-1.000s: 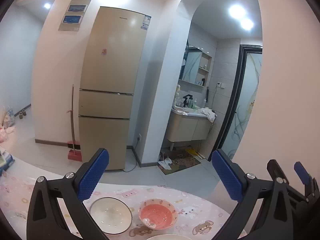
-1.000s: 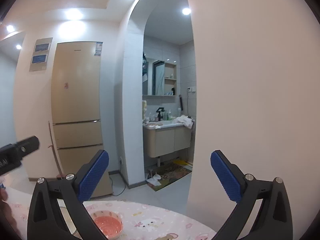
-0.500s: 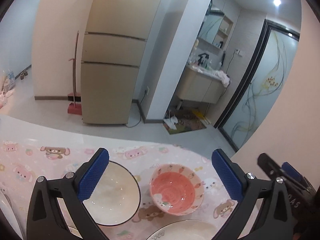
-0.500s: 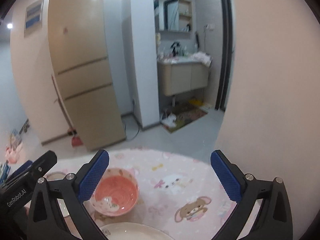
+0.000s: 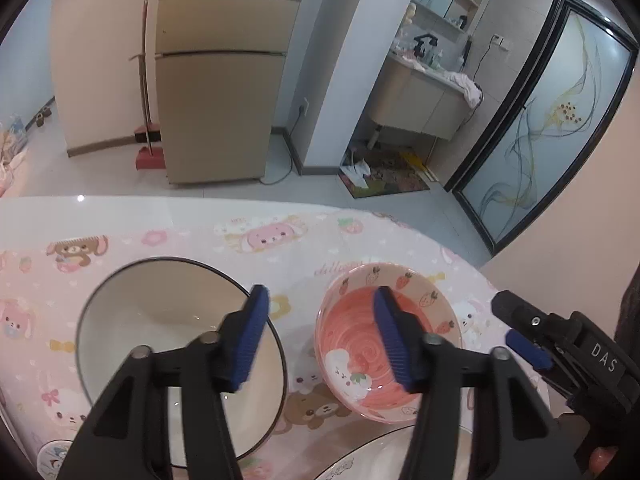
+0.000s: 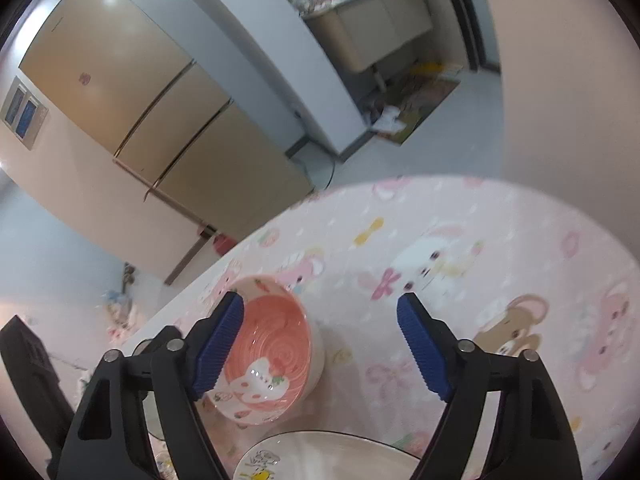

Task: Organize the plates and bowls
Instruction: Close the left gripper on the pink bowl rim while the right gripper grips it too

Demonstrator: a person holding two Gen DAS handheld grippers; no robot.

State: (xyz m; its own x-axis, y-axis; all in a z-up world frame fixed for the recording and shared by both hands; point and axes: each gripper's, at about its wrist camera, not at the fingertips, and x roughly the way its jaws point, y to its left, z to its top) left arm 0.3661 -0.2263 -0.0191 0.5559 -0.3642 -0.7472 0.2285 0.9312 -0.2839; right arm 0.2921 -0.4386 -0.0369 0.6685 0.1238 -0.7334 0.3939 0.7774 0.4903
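Observation:
A pink strawberry-print bowl (image 5: 360,344) and a larger white bowl with a dark rim (image 5: 160,320) sit side by side on the pink cartoon tablecloth (image 5: 180,236). My left gripper (image 5: 318,336) is open and empty above the gap between them. The right gripper's body shows at the right of the left wrist view (image 5: 560,352). In the right wrist view my right gripper (image 6: 320,344) is open and empty just right of the pink bowl (image 6: 272,344). A white plate with a dark rim (image 6: 328,456) lies at the near edge; it also shows in the left wrist view (image 5: 376,460).
The round table's far edge (image 5: 200,200) drops to a tiled floor. Beyond stand a beige fridge (image 5: 216,80), a broom (image 5: 146,92) and a bathroom vanity (image 5: 420,96). A pink wall (image 6: 560,80) is close on the right.
Both grippers have tilted down and moved closer to the table, so the bowls now fill the lower views. Both jaw gaps look narrower than before. Nothing was picked up.

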